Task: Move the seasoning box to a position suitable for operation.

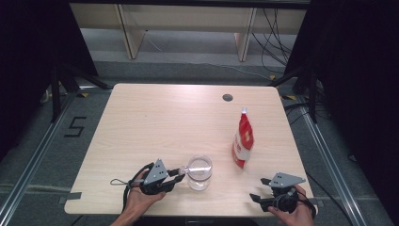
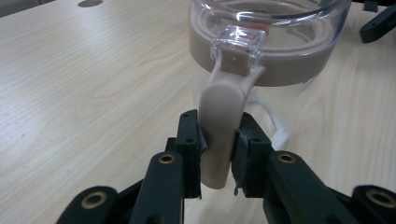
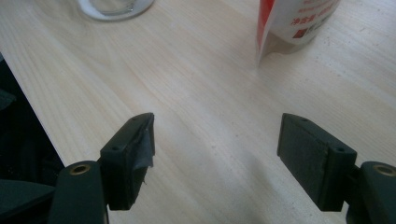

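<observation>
Jaws of my left gripper (image 2: 218, 140) are pinching the jar's (image 2: 280, 51) beige clasp lever (image 2: 220, 121) — jar top cut off; right gripper (image 3: 215, 140) is gaping, empty.

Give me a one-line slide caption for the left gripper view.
Left tool clamps the beige latch handle of a clear glass jar on the wooden table.

The red pouch (image 3: 299, 18) is cut off by the right gripper view's top edge.

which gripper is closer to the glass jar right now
Left. The left gripper is shut on the beige latch of the glass jar; the right gripper rests open, well off to the jar's right.
</observation>
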{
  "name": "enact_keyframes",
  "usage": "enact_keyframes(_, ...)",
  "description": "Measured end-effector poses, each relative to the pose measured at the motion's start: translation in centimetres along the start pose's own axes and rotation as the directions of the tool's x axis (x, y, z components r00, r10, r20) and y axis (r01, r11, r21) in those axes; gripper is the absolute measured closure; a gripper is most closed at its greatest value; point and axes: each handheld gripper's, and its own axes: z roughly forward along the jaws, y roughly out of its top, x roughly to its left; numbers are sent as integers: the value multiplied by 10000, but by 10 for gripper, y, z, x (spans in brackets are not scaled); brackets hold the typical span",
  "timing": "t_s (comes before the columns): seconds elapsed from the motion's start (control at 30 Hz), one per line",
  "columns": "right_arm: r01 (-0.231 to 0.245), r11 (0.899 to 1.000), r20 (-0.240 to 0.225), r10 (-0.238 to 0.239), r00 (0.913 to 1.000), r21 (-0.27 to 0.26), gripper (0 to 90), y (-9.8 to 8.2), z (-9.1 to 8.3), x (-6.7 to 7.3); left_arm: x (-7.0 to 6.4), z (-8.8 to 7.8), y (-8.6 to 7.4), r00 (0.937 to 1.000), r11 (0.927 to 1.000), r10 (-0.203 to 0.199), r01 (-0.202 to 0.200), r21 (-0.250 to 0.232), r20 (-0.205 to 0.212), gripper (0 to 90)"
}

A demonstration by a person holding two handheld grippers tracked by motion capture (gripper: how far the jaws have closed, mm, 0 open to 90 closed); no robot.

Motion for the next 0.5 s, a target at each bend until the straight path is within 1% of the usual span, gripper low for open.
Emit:
enact_keyframes(0.03,0,10000,0,0,10000,0,284,0,0,0,0,0,0,10000,10000,0,0,0,0,740)
enact_keyframes(0.07,67,10000,36,-67,10000,-31,284,0,1,0,-3,2,0,9999,10000,51,-50,-59,134,740)
enact_keyframes(0.1,67,10000,36,-67,10000,-31,284,0,1,0,-3,2,0,9999,10000,51,-50,-59,134,740)
enact_keyframes(0.13,35,10000,40,-35,10000,-47,284,1,1,1,-4,3,0,9998,10000,-85,86,-35,201,740)
enact_keyframes(0.2,118,9999,-49,-118,9999,-47,283,1,1,1,-4,3,1,9998,10000,-71,71,0,190,740)
enact_keyframes(0.23,157,9999,11,-157,9999,-55,283,1,1,1,-5,4,0,9997,9999,-125,126,-55,186,740)
enact_keyframes(0.27,79,10000,-75,-79,9999,-14,284,1,1,1,-5,4,0,9996,9998,-186,188,-79,200,740)
enact_keyframes(0.3,66,10000,-71,-66,10000,-1,283,1,2,1,-4,3,0,9997,9999,-148,148,19,206,739)
enact_keyframes(0.33,55,10000,-52,-55,10000,8,283,1,2,1,-2,3,0,9997,10000,-4,5,-64,247,735)
enact_keyframes(0.37,55,10000,-52,-55,10000,8,283,1,2,1,-2,3,0,9997,10000,-4,5,-64,247,729)
enact_keyframes(0.4,67,10000,-56,-67,10000,-3,283,1,2,1,-2,3,-1,9982,9987,-481,486,-124,360,729)
enact_keyframes(0.43,156,9999,-116,-156,9998,-3,283,1,2,0,-2,3,-1,9983,9988,-436,444,-187,387,683)
enact_keyframes(0.47,17,10000,-79,-17,10000,36,283,1,2,1,-3,2,-1,9981,9980,-558,565,-290,258,643)
enact_keyframes(0.5,75,10000,-59,-75,10000,3,283,2,2,1,-3,0,0,9986,9988,-436,443,-212,313,616)
